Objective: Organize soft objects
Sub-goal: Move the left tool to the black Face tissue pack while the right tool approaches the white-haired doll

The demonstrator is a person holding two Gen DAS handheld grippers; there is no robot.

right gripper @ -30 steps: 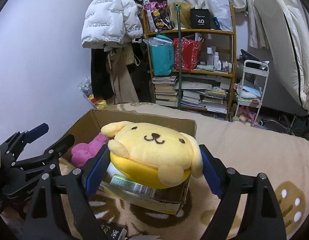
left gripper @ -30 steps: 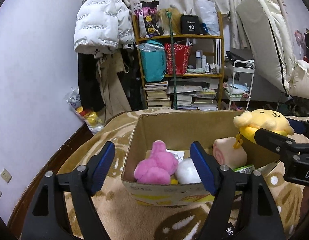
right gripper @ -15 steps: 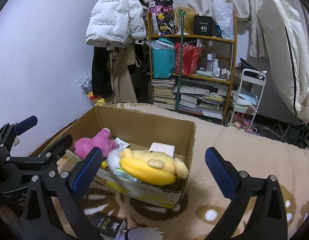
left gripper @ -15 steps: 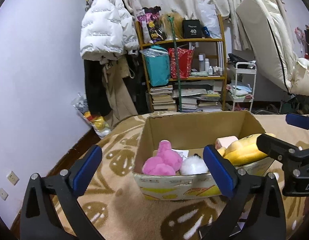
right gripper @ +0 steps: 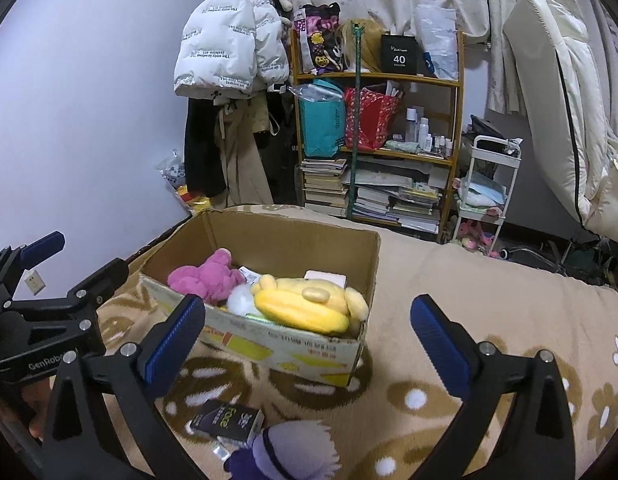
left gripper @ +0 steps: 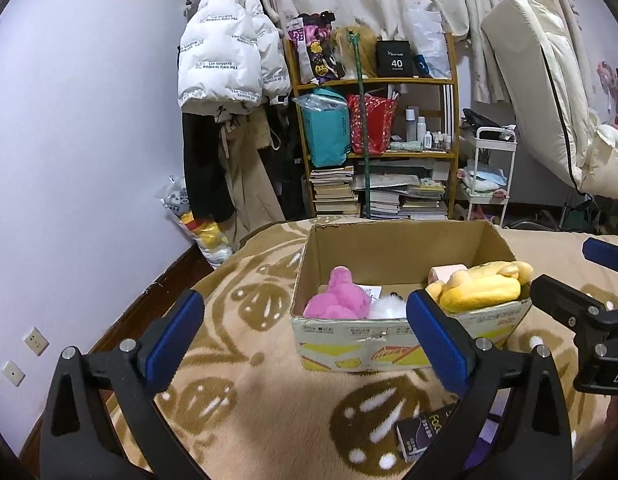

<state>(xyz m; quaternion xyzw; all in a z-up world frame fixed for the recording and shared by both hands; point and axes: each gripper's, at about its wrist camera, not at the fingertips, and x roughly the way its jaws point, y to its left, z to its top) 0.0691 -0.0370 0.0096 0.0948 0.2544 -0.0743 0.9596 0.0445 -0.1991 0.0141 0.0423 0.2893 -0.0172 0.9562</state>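
Both my grippers, left [left gripper: 301,336] and right [right gripper: 307,334], gape empty. The purple toy [right gripper: 289,450] lies near the box [right gripper: 309,346], on my side of it, closest under my right gripper.

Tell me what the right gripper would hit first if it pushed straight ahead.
Probably the cardboard box: its near right corner sits roughly between the open right gripper fingers, with the yellow plush just behind. Depth is uncertain.

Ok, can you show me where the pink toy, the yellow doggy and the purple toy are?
Pink toy [right gripper: 205,276], right wrist view, on its fuzzy body.
Yellow doggy [right gripper: 305,304], right wrist view, on its yellow side.
Purple toy [right gripper: 285,452], right wrist view, on its pale head.
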